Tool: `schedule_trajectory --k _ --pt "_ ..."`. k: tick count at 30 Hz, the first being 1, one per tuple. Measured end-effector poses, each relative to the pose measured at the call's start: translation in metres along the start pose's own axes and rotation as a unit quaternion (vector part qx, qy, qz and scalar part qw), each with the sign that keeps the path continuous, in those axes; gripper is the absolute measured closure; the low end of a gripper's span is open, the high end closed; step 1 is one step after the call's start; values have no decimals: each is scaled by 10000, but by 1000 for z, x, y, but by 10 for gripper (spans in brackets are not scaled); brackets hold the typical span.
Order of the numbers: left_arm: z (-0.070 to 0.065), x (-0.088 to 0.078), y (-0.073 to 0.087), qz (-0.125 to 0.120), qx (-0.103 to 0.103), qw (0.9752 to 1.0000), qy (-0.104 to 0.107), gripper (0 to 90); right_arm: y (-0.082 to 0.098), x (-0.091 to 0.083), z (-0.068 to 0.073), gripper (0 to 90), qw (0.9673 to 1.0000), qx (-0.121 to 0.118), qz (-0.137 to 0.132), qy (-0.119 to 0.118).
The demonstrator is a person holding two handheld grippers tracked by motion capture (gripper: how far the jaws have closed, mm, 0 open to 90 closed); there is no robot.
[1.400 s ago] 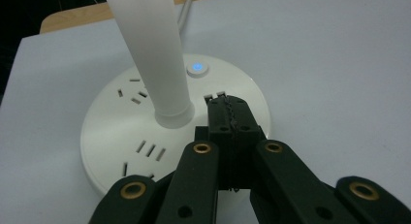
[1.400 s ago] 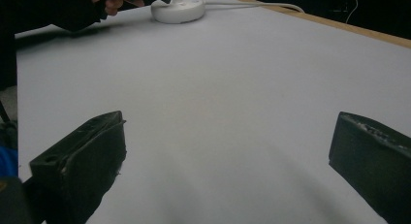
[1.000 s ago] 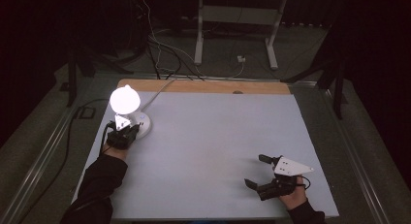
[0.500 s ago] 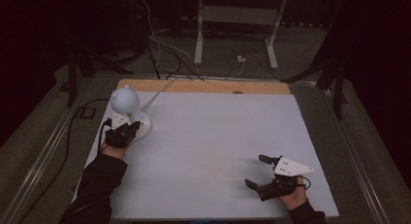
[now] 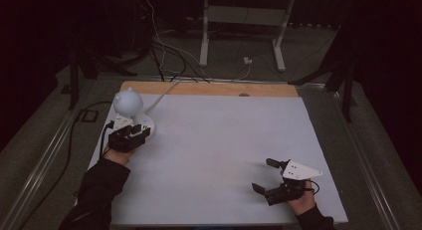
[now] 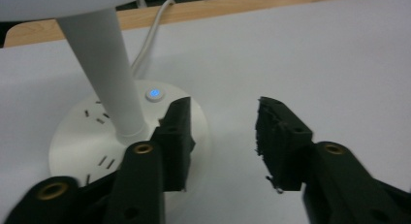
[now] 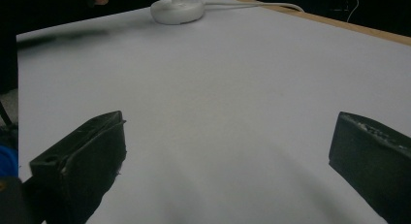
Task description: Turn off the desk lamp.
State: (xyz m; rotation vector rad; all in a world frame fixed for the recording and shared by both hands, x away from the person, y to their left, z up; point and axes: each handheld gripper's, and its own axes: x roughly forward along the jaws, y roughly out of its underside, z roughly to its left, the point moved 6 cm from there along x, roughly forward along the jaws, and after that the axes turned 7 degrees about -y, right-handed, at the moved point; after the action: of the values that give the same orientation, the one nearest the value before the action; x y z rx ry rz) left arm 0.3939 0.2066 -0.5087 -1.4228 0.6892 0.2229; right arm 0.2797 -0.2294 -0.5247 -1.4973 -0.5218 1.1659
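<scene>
A white desk lamp stands at the table's far left, with a round head (image 5: 128, 101), now dark, a slanted stem (image 6: 104, 64) and a round base (image 5: 148, 125). A small button (image 6: 154, 93) on the base glows blue. My left gripper (image 5: 132, 132) hovers just in front of the base. Its jaws have just been opening and stand apart with nothing between them (image 6: 223, 132); the left jaw hangs over the base's rim. My right gripper (image 5: 264, 175) rests near the front right, wide open over the bare sheet (image 7: 228, 151). The lamp base (image 7: 177, 9) sits far off in the right gripper view.
A white sheet (image 5: 224, 140) covers the table, with a wooden strip (image 5: 209, 88) along the far edge. The lamp's white cord (image 5: 161, 93) runs off that edge. Beyond it, a metal stand (image 5: 244, 21) and loose cables (image 5: 164, 51) lie on the dark floor.
The lamp head shone brightly one second ago, was dimmer half a second ago and is dark now. My left gripper has lifted slightly from the base. The right gripper has stayed put.
</scene>
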Motion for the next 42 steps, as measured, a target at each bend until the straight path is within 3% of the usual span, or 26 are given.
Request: schedule_trajectory --k 3,4,5,7,9,12,13,15,20,30,42 --pt "-6 -1 0 66 -6 9999 95 435 0 0 -1 0 10000 24 -14 0" --pt "-7 -2 -1 52 29 9999 114 435 1 0 -2 0 10000 33 -9 -5" --pt "-9 -2 -2 36 23 9999 128 344 1 0 -2 0 10000 11 14 5" --pt "-11 -4 -2 105 -38 9997 223 257 1 1 -3 0 10000 28 1 -16" --pt "-14 -7 -5 -16 -53 9995 295 205 1 1 -3 0 10000 19 8 -10" --pt "-18 -11 -6 18 -130 9981 599 133 1 1 -3 0 10000 8 15 7" --pt "-20 -13 -6 48 -129 9971 750 25 1 1 -2 0 10000 22 22 8" --pt "-24 -15 -4 103 -55 9959 899 18 1 1 -2 0 10000 10 39 8" --pt "-32 -23 1 180 151 9942 1047 17 -1 1 1 0 10000 -35 30 11" --pt "-45 -37 12 152 264 9882 1504 5 0 1 3 0 9999 -60 92 41" --pt "-58 -53 37 212 503 9847 1652 5 1 1 3 0 9999 -37 101 39"
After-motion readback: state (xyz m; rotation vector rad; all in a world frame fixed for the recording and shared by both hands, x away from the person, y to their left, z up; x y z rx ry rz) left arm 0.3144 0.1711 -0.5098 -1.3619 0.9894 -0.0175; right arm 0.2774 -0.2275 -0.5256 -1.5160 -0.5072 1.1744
